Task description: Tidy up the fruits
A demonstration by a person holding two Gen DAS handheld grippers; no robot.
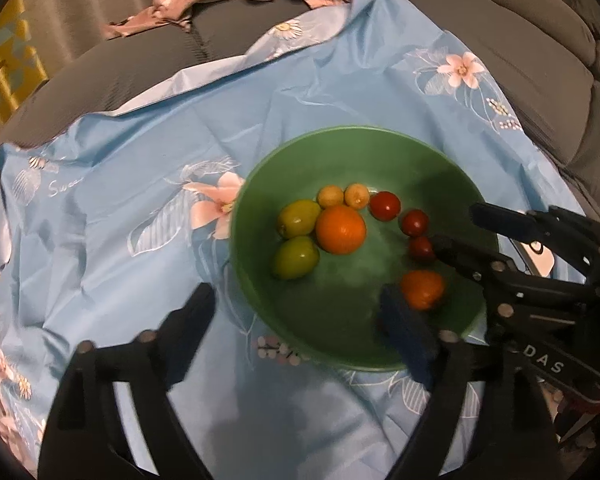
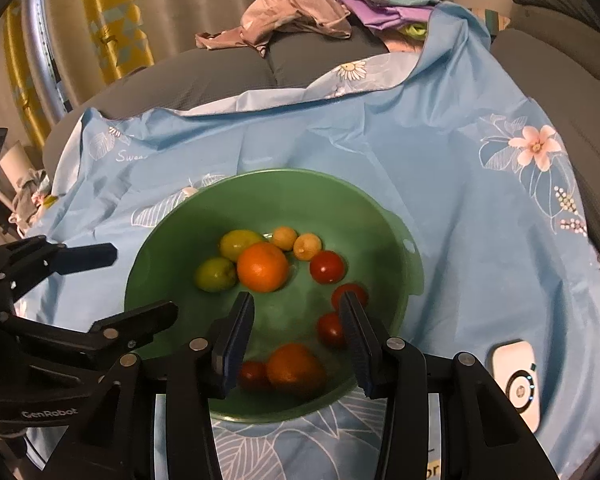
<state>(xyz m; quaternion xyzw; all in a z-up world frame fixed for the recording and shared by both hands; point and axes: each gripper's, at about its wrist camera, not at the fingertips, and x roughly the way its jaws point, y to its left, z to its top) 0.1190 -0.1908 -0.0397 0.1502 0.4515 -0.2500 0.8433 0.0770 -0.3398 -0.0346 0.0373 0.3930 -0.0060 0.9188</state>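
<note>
A green bowl (image 1: pixel 260 184) (image 2: pixel 380 216) sits on a blue flowered cloth. It holds a large orange (image 1: pixel 341 229) (image 2: pixel 262 267), a smaller orange (image 1: pixel 422 289) (image 2: pixel 294 368), two green fruits (image 1: pixel 298 218) (image 2: pixel 215 274), two small tan fruits (image 1: pixel 356 195) (image 2: pixel 307 245) and several red tomatoes (image 1: pixel 385 205) (image 2: pixel 327 266). My left gripper (image 1: pixel 300 316) is open and empty at the bowl's near left rim; it shows in the right wrist view (image 2: pixel 140 284). My right gripper (image 2: pixel 298 336) is open and empty above the smaller orange; it shows in the left wrist view (image 1: pixel 460 228).
The blue cloth (image 1: pixel 140 160) (image 2: pixel 420 140) covers a grey sofa (image 1: pixel 520 40). A heap of clothes (image 2: pixel 300 8) lies at the back. A white device (image 2: pixel 518 380) rests on the cloth right of the bowl. Curtains hang behind on the left.
</note>
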